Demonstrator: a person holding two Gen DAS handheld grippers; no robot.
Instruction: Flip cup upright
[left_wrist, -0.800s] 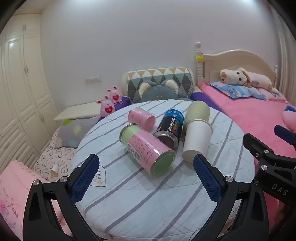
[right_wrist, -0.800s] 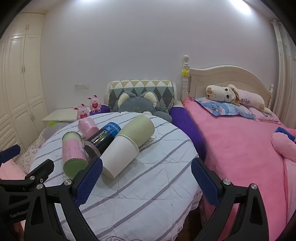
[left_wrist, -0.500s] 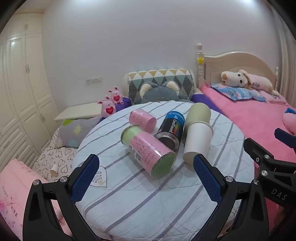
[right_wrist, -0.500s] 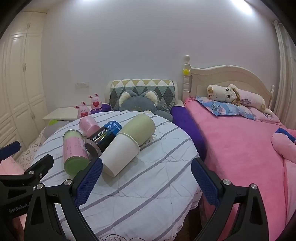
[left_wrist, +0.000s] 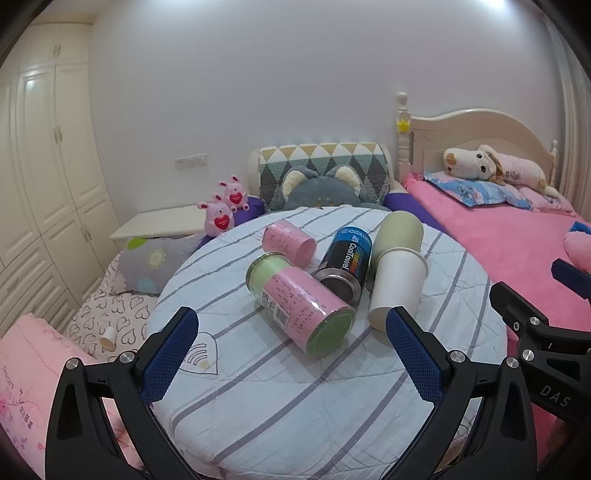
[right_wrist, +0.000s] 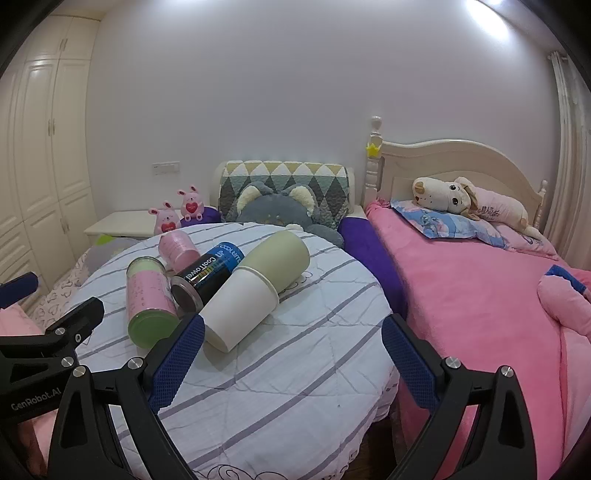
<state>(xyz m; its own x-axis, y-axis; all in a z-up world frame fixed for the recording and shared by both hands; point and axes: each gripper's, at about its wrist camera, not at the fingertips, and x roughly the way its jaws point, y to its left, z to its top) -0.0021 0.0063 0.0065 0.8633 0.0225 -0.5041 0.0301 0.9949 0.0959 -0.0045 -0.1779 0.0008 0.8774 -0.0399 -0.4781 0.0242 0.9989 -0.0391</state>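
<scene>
Fingers of the left gripper (left_wrist: 291, 347) and right gripper (right_wrist: 293, 350) are spread wide, holding nothing, above the round table's (left_wrist: 332, 413) near edge. White paper cup (right_wrist: 238, 310) lies on its side mid-table, touching a green cup (right_wrist: 275, 256) and CoolTowel can (right_wrist: 208, 277); likely pre-grasp.

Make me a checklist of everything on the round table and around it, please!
Surface: round table with striped white cloth, wrinkled.
Job's things: white paper cup and sage-green cup, both lying on their sides, mouths together.
Clutter: pink-and-green canister, small pink canister, black-and-blue CoolTowel can, all lying down.
Grippers: left gripper open, empty; right gripper open, empty.
Cables: nothing seen.
Surroundings: pink bed, plush toys, white wardrobe.
</scene>
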